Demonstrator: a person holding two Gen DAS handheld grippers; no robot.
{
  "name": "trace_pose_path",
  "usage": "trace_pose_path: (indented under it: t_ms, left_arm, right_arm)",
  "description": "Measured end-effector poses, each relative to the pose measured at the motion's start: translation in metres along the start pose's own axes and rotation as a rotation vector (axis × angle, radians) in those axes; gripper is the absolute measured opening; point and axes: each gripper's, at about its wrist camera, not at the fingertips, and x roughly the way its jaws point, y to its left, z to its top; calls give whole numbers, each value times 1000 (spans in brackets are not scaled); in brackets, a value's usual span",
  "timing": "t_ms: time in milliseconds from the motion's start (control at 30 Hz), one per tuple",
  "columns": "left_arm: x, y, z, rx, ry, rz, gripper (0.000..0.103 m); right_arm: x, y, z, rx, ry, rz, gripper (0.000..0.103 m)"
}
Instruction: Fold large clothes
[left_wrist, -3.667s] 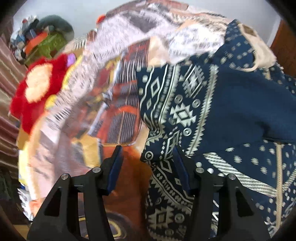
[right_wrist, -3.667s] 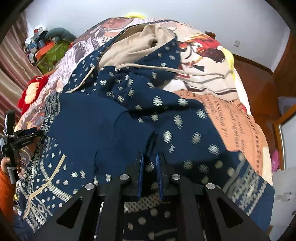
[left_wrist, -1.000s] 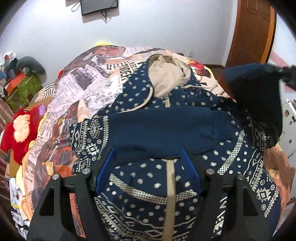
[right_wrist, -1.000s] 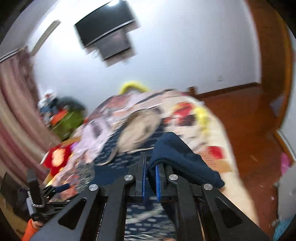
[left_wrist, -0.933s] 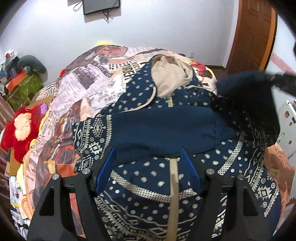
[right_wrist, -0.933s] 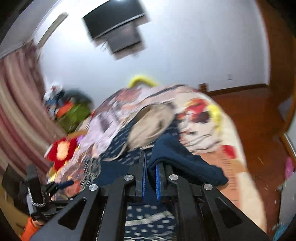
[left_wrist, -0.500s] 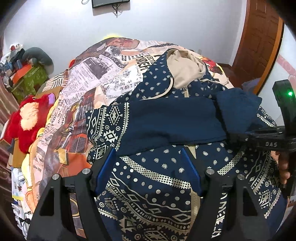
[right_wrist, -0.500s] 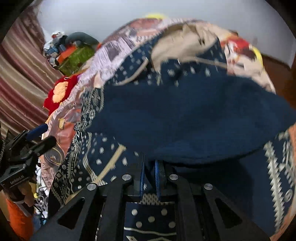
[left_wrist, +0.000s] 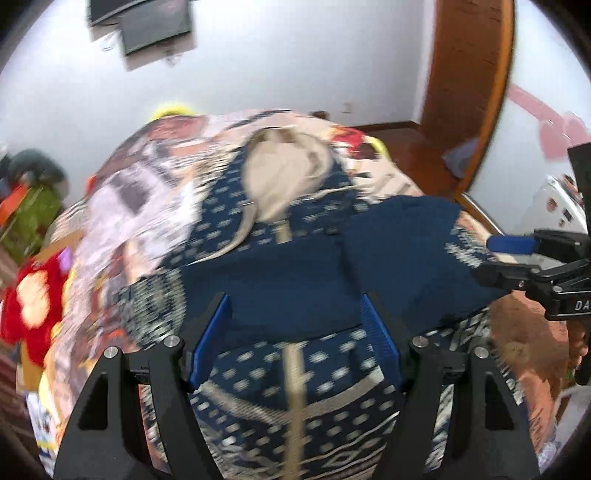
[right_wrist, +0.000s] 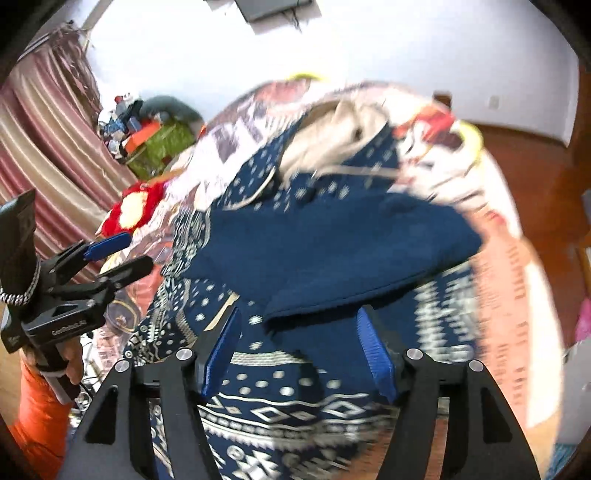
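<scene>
A navy patterned hoodie (left_wrist: 295, 288) with a beige-lined hood (left_wrist: 284, 177) lies face up on the bed. Its plain navy right sleeve (right_wrist: 332, 251) lies folded across the chest, over the other sleeve. My right gripper (right_wrist: 299, 321) hovers just in front of that sleeve's edge. Its jaws are opening and its pads press on nothing. From the left wrist view it shows at the right (left_wrist: 506, 258), clear of the cloth. My left gripper (left_wrist: 293, 306) stands open above the zipper front, holding nothing, and shows at the left (right_wrist: 118, 254) in the right wrist view.
A printed bedspread (left_wrist: 140, 206) covers the bed. A red plush toy (right_wrist: 136, 206) and a green bag with clutter (right_wrist: 159, 147) sit at the left by striped curtains (right_wrist: 48, 147). A wooden door (left_wrist: 469, 92) stands at the right. An orange sleeve (right_wrist: 33, 424) is at lower left.
My right gripper carried the sleeve down across the hoodie's chest, let it go and now stands open. The left gripper has drawn back and up a little, still open.
</scene>
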Motion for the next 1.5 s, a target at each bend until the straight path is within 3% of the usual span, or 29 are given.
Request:
trace_pose_path:
  t_ms: [200,467,567,633,667,700,900,1100,1267,1500]
  left_arm:
    - [56,-74,26,134,97,-132,71]
    - [121,-142,45,222,175,-169,70]
    - [136,-153,48,233,186,-174,47]
    - [141,-153,48,234,188,-162,20]
    - [139,-152,49,231,181,-156,14]
    - [135,-148,49,222,169,-162,5]
    - [84,-106,69,127,26,-131,3]
    - [20,-23,94,-26,-111,-97,3]
    - [-2,40,92,-108,-158,-25,2]
    - [-2,107,63,-199,-183,54,2]
  right_arm:
    - [-41,-38,-7,-24,-79,-149,73]
    - [-49,-83,-24,-50,-52,-312,73]
    - [-45,-90,-31,-46,-41,-323,73]
    - [-41,-93,-33,-37,-36,-319,73]
    - [-39,-95,-34,-29,-30,-314,73]
    - [-36,-97,-34,-21,-25,-309,73]
    - [-22,-95,-29,-14,-22,-279,73]
    - [-10,-81,-21,-30,-19,-248,73]
    - [4,-65,-12,-43,-4,-209,73]
    - [30,-46,-1,-61,33,-186,73]
